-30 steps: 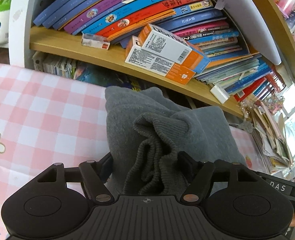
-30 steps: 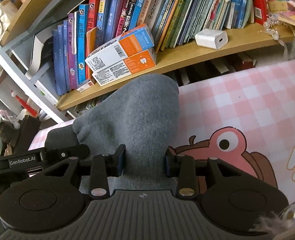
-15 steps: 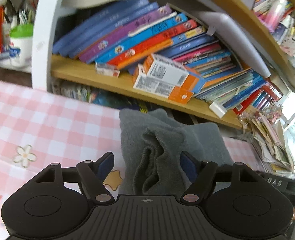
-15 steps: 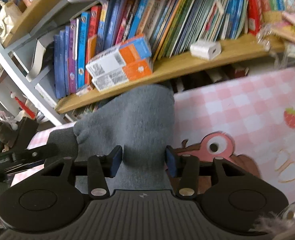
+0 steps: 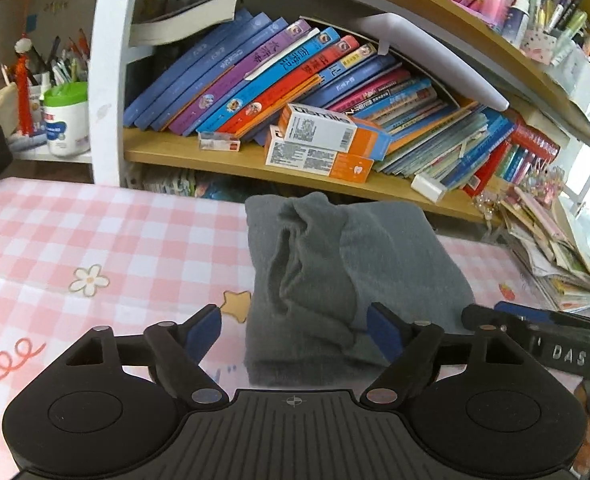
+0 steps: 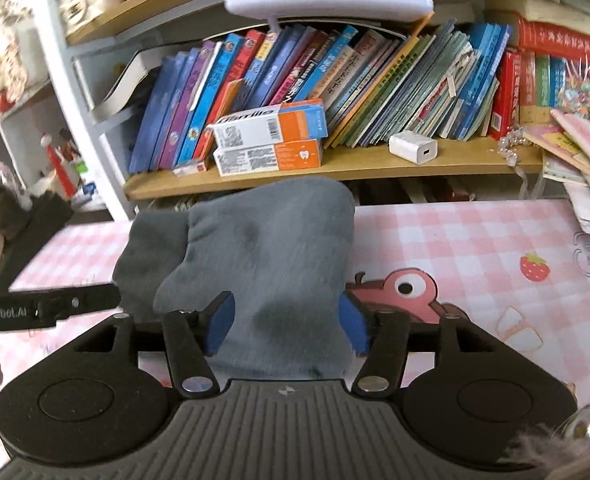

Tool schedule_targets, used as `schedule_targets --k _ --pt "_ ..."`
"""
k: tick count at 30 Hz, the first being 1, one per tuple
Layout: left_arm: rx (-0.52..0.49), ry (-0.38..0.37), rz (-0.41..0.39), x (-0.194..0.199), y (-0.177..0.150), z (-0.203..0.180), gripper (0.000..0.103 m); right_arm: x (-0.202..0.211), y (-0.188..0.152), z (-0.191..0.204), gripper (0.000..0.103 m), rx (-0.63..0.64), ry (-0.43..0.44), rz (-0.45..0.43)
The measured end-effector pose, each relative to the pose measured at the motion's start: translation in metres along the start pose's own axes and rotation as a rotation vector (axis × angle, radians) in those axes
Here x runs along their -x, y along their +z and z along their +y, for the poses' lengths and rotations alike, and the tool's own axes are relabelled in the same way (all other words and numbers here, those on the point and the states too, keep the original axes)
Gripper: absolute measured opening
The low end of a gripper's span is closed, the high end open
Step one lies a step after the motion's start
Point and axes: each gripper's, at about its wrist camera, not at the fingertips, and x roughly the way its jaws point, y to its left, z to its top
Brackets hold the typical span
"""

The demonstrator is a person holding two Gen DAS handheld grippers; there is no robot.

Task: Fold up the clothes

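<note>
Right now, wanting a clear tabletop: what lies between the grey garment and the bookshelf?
Nothing; in the right wrist view the grey garment reaches the bookshelf edge.

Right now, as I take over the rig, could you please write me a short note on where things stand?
Left gripper: open, fingers on either side of the near edge of the grey sweater, holding nothing.
Right gripper: open, fingers astride the sweater's near edge, not clamped.
The sweater lies folded in a compact bundle on the pink checked tablecloth, in front of the bookshelf.
Done: the folds appear made and the bundle is set down.
Left: check the bunched fabric on its left side, tidy if needed.
</note>
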Motion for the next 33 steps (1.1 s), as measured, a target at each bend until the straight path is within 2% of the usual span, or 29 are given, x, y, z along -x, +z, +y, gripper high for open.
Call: schedule_targets --k 4,8,12,14,33 --pt "-0.015 0.042 -0.012 0.009 -0.016 -0.003 0.086 0.013 -0.019 0.014 0.06 0.052 -0.04 -0.008" --pt "-0.024 0.095 -0.017 0.018 -0.029 -0.005 0.089 0.022 -0.031 0.021 0.072 0.049 -0.079 -0.016" --pt "-0.008 0.137 -0.042 0.029 -0.037 -0.007 0.098 0.032 -0.039 0.024 0.08 0.038 -0.101 -0.026" --pt "-0.007 0.147 -0.055 0.035 -0.04 -0.009 0.099 0.035 -0.042 0.025 0.082 0.032 -0.108 -0.024" --pt "-0.075 0.153 -0.053 0.043 -0.044 -0.018 0.102 0.042 -0.05 0.031 0.088 0.035 -0.121 0.0"
